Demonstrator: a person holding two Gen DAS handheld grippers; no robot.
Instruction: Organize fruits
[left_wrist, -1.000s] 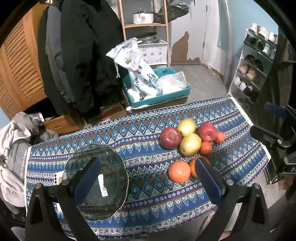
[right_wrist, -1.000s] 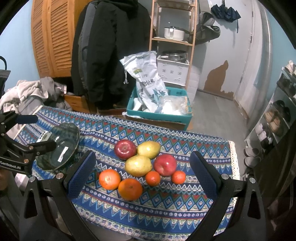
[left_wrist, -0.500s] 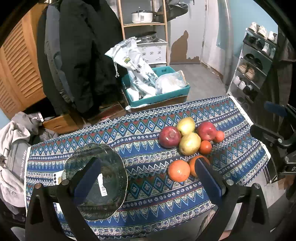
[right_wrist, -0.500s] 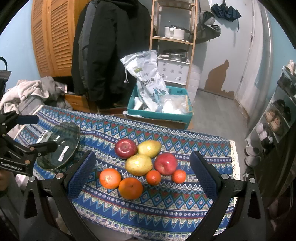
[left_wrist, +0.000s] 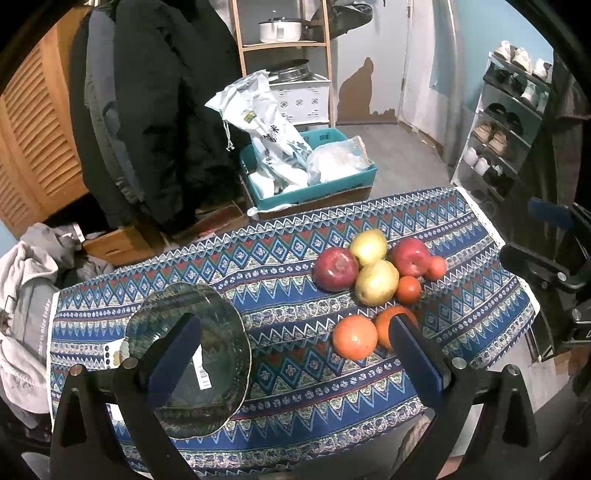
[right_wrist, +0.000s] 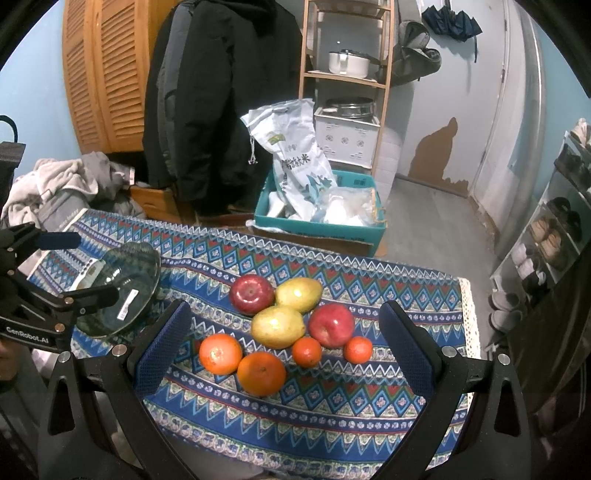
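L gripper (left_wrist: 293, 354): jaws wide, empty, above near table edge.
R gripper (right_wrist: 282, 347): jaws wide, empty, over the fruit.
Fruit: bunched at 3 o'clock side of patterned tablecloth (left_wrist: 280, 266) in L view; 2 red apples (right_wrist: 252, 294), 2 yellow pears (right_wrist: 277, 327), 2 big oranges (right_wrist: 261, 373), 2 small tangerines (right_wrist: 306, 351), most touching.
Glass plate (left_wrist: 221, 332): at 9 o'clock of fruit, well apart, barcode sticker on it.
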